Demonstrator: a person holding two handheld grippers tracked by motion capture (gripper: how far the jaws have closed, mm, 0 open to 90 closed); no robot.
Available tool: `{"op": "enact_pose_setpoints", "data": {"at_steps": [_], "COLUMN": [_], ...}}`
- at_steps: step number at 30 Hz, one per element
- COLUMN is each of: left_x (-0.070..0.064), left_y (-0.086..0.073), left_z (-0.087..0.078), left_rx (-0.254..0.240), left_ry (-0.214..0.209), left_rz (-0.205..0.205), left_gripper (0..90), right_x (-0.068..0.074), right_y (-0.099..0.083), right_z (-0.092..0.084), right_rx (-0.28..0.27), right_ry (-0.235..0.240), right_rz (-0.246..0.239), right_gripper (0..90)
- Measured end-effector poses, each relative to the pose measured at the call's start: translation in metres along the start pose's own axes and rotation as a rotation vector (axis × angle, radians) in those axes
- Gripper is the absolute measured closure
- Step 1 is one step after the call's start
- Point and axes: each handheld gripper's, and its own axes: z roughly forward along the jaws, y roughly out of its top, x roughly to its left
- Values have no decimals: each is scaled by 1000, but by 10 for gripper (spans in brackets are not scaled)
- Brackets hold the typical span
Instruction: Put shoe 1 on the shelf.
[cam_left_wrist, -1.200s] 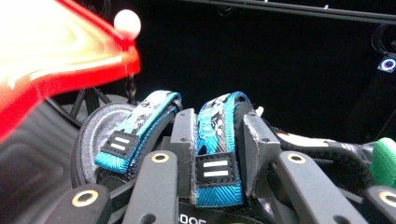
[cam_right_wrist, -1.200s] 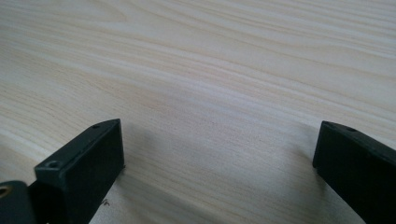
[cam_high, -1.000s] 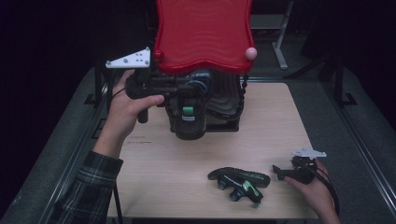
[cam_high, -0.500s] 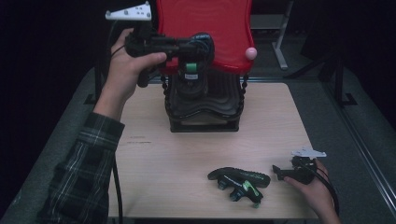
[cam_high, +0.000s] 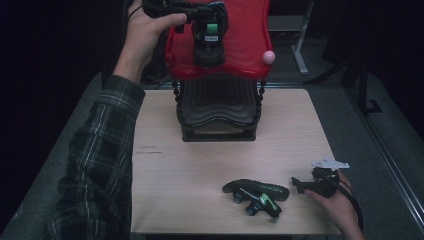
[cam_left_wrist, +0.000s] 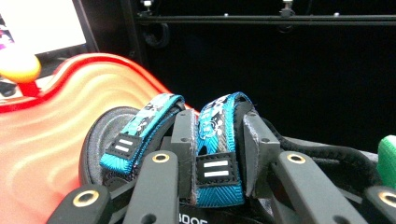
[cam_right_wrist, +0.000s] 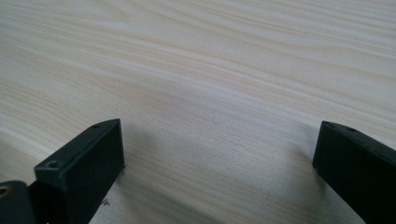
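Observation:
My left gripper (cam_high: 199, 10) is raised at the top of the high view, over the red wavy top (cam_high: 245, 45) of a rack. It is shut on a black sandal (cam_high: 209, 42) with a green tag. In the left gripper view, the left gripper (cam_left_wrist: 219, 147) pinches one blue patterned strap (cam_left_wrist: 215, 135) between its jaws, and a second blue strap (cam_left_wrist: 144, 123) lies beside it. A second black-and-green sandal (cam_high: 257, 195) lies on the wooden table (cam_high: 200, 165) near its front edge. Just right of that sandal, my right gripper (cam_high: 299, 184) rests on the table. The right gripper (cam_right_wrist: 219, 154) stands wide open with bare wood between its jaws.
Under the red top, the rack has a black ribbed lower shelf (cam_high: 217, 107), standing at the table's back middle. A pink ball (cam_high: 269, 56) sits at the red top's right corner. A plaid sleeve (cam_high: 100, 160) crosses the table's left side. Dark floor and a metal stand (cam_high: 300, 45) lie beyond.
My left gripper has lifted the sandal from the black lower shelf up to above the red top. The right gripper has stayed put.

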Motion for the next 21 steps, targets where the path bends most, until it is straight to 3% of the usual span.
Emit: {"op": "enact_pose_setpoints", "data": {"at_steps": [10, 16, 21], "left_x": [42, 55, 55], "left_y": [7, -3, -11], "left_z": [16, 23, 25], "left_rx": [3, 29, 23], "left_ry": [57, 81, 58], "left_rz": [-8, 0, -9], "left_gripper": [690, 689, 689], "right_x": [1, 1, 1], "right_y": [-1, -1, -1], "right_z": [-1, -1, -1], "right_rx": [2, 3, 2], "right_ry": [4, 6, 7], "right_rz": [0, -1, -2], "right_gripper": [14, 14, 14]}}
